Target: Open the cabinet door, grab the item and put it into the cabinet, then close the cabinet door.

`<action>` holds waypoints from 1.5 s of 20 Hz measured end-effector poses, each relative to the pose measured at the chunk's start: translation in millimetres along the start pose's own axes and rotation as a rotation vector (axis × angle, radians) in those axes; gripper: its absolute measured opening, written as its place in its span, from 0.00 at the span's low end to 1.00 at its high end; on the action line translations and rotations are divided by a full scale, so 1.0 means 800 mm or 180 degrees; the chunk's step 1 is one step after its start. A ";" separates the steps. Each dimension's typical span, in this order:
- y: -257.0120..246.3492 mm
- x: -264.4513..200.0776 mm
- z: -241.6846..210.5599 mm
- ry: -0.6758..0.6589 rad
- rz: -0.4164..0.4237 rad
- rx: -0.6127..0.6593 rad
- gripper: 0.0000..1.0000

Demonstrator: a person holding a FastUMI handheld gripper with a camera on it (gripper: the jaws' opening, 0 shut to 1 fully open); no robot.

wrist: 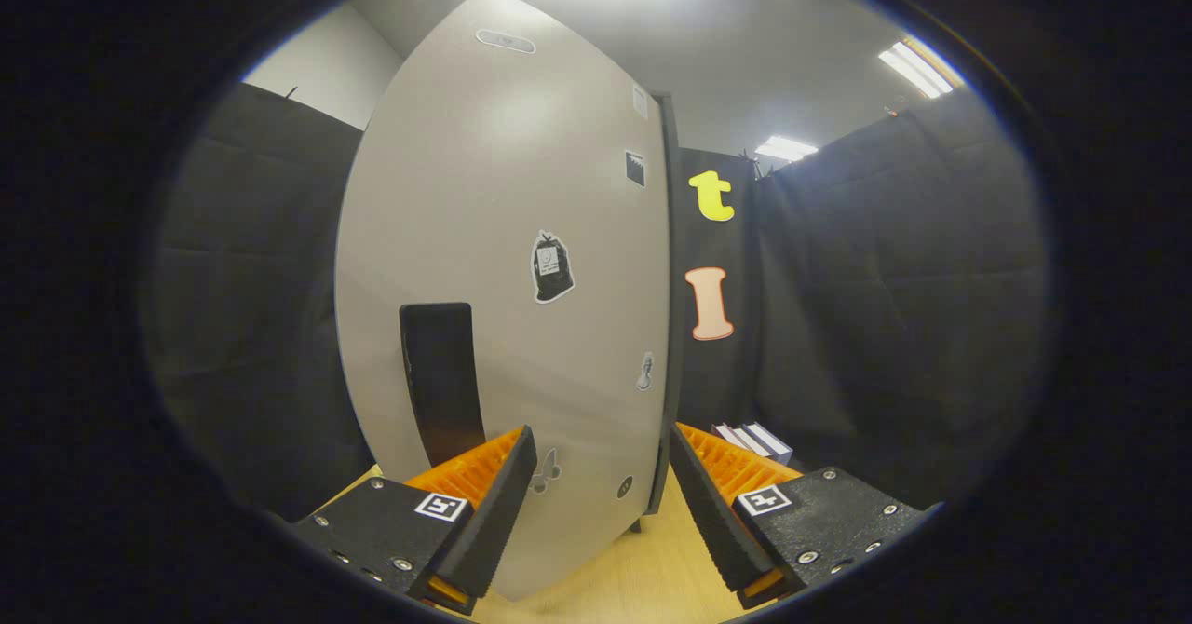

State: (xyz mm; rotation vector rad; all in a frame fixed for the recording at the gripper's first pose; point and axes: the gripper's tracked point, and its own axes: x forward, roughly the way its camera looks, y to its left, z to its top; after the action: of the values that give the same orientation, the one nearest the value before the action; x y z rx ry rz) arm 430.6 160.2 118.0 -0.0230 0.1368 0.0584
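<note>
Facing the cabinet door [507, 261] close up, pale grey panel standing upright, long axis vertical, free edge at about 1 o'clock from the gripper [603, 503]. Gripper fingers spread wide, gripping nothing; lower part of the door showing in the gap between them, with no contact to be made out on either finger.

Dark rectangular handle [442, 377] sitting low on the panel, at about 11 o'clock, just beyond the left finger [484, 503], upright like the door. Black sticker [551, 267] at 12 o'clock, higher up; smaller stickers scattered toward the free edge.

Right finger [722, 498] lying past the door's free edge, on the open side. Stack of books [754, 440], likely the item to store though not certain, resting just beyond the right finger at about 1 o'clock, near the booth's black wall [885, 307]. Wooden worktop [652, 568] running under the fingers and door.

Door standing at an angle, edge-on toward the lens; cabinet interior hidden behind it, so cannot tell how far open. Judging the step as door work: next move turning on whether to go left for the handle or hook the free edge straight ahead.
</note>
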 end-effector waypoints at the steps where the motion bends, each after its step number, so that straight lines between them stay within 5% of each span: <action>1: 0.016 0.009 -0.001 0.0013 0.0077 0.0002 0.90; 11: 0.067 0.030 0.006 -0.0051 0.0351 0.0127 0.92; 30: -0.031 -0.132 0.040 -0.0305 0.0156 0.0040 0.93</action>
State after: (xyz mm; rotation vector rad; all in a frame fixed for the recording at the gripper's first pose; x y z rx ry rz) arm 332.2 130.5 164.2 -0.0043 0.0418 0.1074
